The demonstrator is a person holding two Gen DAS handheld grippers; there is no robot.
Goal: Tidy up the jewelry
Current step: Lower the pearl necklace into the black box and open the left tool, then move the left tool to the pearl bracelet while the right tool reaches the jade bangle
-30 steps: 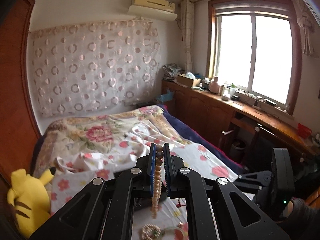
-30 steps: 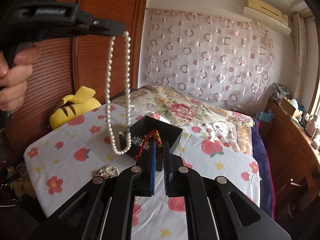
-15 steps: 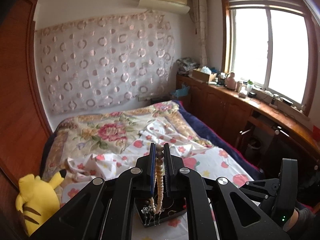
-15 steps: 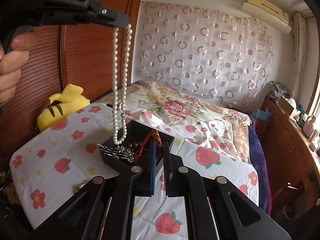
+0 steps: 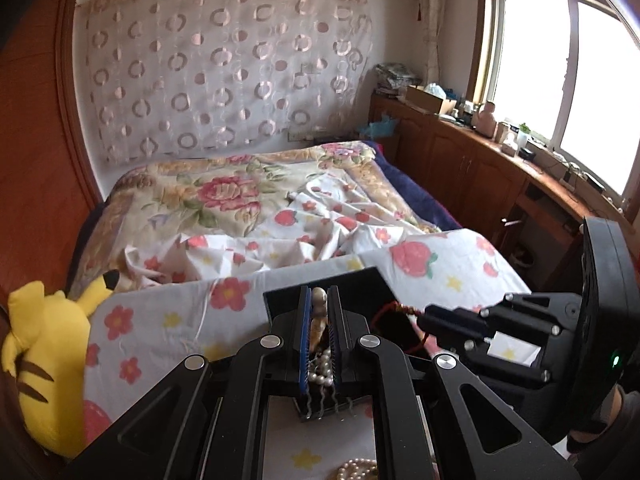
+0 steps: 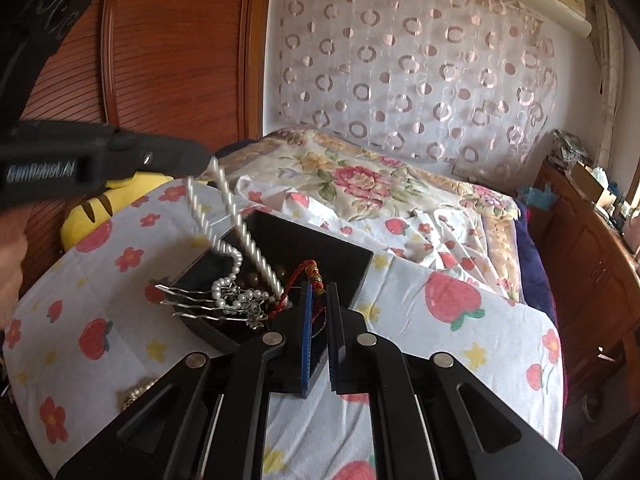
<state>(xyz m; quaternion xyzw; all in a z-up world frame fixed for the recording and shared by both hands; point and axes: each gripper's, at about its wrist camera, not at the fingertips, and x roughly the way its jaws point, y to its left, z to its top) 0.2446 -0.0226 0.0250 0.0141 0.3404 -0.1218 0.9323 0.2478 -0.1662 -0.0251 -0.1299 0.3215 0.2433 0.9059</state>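
A black jewelry box [image 6: 320,240] sits on a strawberry-print cloth [image 6: 460,344]. My left gripper [image 5: 319,300] is shut on a white pearl necklace [image 6: 240,224]; it also shows in the right wrist view [image 6: 200,162]. The necklace hangs slanted, and its lower end lies in the box on a silver hair comb [image 6: 188,300] and dark beads. My right gripper [image 6: 318,292] is shut on a red cord bracelet [image 6: 304,276] at the box's near edge; in the left wrist view it [image 5: 428,320] holds the red cord [image 5: 384,312] over the box [image 5: 360,284].
Another pearl piece [image 5: 356,470] lies on the cloth in front of the box, also visible in the right wrist view [image 6: 136,394]. A yellow plush toy [image 5: 36,360] sits at the left. A flowered bedspread [image 6: 360,176] lies behind, wooden cabinets [image 5: 480,168] to the right.
My left gripper has come down toward the box, and the necklace's lower end now rests inside it. The box looks closer in both views. My right gripper keeps the red cord.
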